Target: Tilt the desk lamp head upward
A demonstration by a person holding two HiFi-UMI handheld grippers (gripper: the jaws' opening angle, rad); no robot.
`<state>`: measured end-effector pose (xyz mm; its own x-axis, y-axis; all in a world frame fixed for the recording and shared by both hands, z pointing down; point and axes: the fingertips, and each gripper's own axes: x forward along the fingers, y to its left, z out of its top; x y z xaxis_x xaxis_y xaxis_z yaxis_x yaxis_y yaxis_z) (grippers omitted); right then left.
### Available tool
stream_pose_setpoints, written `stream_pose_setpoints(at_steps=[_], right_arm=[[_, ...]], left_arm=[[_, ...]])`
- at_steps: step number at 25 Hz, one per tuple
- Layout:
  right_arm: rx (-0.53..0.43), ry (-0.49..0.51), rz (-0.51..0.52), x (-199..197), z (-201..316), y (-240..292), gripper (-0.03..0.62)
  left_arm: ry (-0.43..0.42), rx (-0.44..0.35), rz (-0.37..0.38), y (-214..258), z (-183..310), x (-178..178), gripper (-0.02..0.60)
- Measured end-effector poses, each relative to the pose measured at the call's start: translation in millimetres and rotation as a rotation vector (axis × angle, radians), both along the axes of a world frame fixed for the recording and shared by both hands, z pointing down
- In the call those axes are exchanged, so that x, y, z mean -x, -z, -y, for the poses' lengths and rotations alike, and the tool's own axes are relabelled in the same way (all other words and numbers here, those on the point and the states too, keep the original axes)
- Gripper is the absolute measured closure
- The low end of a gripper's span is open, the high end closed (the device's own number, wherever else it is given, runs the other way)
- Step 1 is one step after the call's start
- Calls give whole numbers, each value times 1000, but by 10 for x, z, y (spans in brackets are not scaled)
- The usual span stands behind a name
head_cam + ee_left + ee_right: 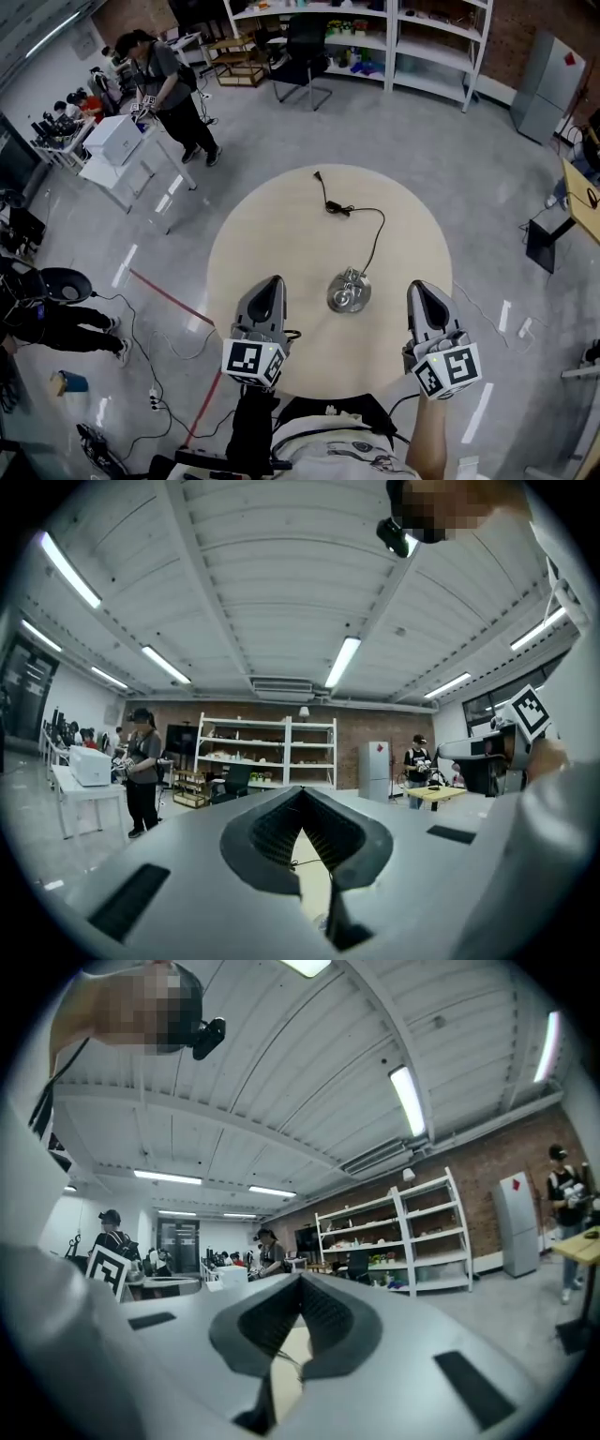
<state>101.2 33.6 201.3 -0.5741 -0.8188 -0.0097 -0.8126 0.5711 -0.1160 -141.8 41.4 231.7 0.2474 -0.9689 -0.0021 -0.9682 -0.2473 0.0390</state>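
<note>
The desk lamp (349, 291), a shiny metal thing seen from straight above, stands near the middle of the round beige table (272, 225). Its black cord (375, 234) runs away across the top to a plug (318, 175) near the far edge. My left gripper (273, 283) hovers to the lamp's left and my right gripper (416, 289) to its right, both apart from it. In the left gripper view the left gripper (302, 793) has its jaws meeting at the tips with nothing between them. The right gripper (300, 1281) looks the same in its own view.
A person (169, 94) stands by a white table (117, 159) at the far left. Shelves (375, 37) and a black chair (305, 56) line the back wall. A red tape line (169, 300) and cables (155, 375) lie on the floor at left; a desk (581, 202) stands at right.
</note>
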Motion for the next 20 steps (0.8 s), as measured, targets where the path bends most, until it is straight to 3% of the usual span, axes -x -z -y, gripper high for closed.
stream_pose_setpoints(at_steps=[3,8,20], right_arm=[[1,-5,-34,194,-117,42,589],[2,49,-49,527,-252,182,589],[-27,2,-26,632,-255,406,591]], left_arm=[[-8,6,-18,167,-79,-105,591],[-37,0,14,446,-99,-66,591],[-83,-28,46,698,-97,-44,591]])
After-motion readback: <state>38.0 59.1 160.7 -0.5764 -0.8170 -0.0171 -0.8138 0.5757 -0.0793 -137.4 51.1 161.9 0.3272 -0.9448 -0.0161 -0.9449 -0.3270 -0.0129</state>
